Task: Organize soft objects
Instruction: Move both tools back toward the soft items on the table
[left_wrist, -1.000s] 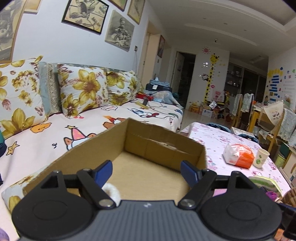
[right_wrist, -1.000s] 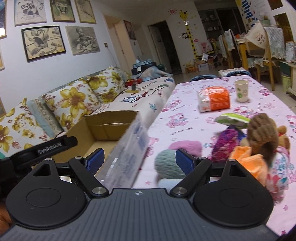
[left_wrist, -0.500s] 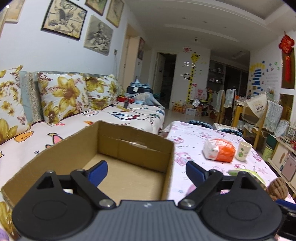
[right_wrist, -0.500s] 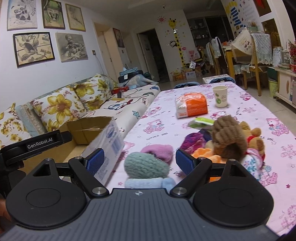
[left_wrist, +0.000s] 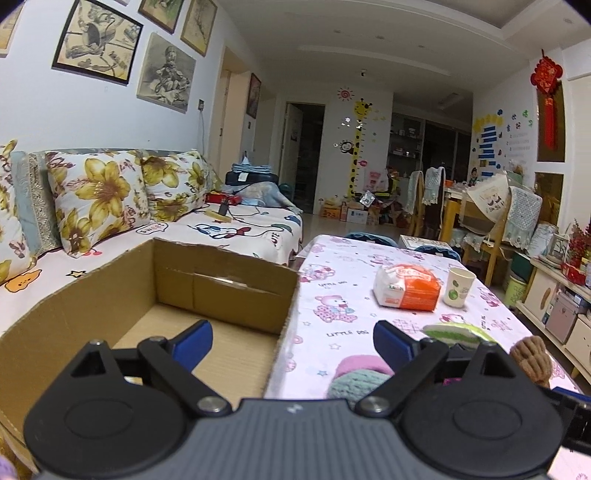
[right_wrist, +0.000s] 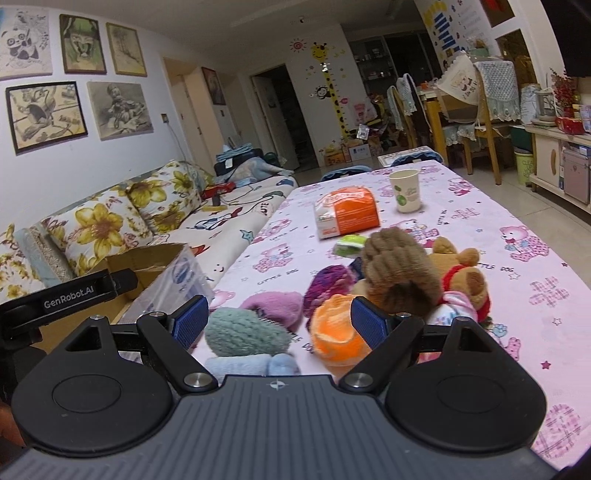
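An open cardboard box (left_wrist: 221, 288) rests on the sofa beside the table. My left gripper (left_wrist: 291, 334) hangs open over the box's right wall and the table edge, with nothing between its fingers. A pile of soft things lies on the pink tablecloth (right_wrist: 517, 258): a teal knitted ball (right_wrist: 243, 332), an orange one (right_wrist: 336, 328), a pink one (right_wrist: 277, 304), a purple one (right_wrist: 330, 282), a brown knitted piece (right_wrist: 399, 269) and a teddy bear (right_wrist: 469, 280). My right gripper (right_wrist: 277, 315) stands open just before the pile, the teal and orange balls showing between its fingers, untouched.
An orange-and-white packet (right_wrist: 347, 214) and a paper cup (right_wrist: 406, 190) stand farther along the table. A green-and-white item (left_wrist: 454, 330) lies behind the pile. The sofa (left_wrist: 221, 229) with flowered cushions runs along the left wall. Chairs and shelves fill the far right.
My left gripper has swung right, from over the box's inside to its right wall, and its jaws have widened. The right gripper has moved right, off the box and in front of the soft pile.
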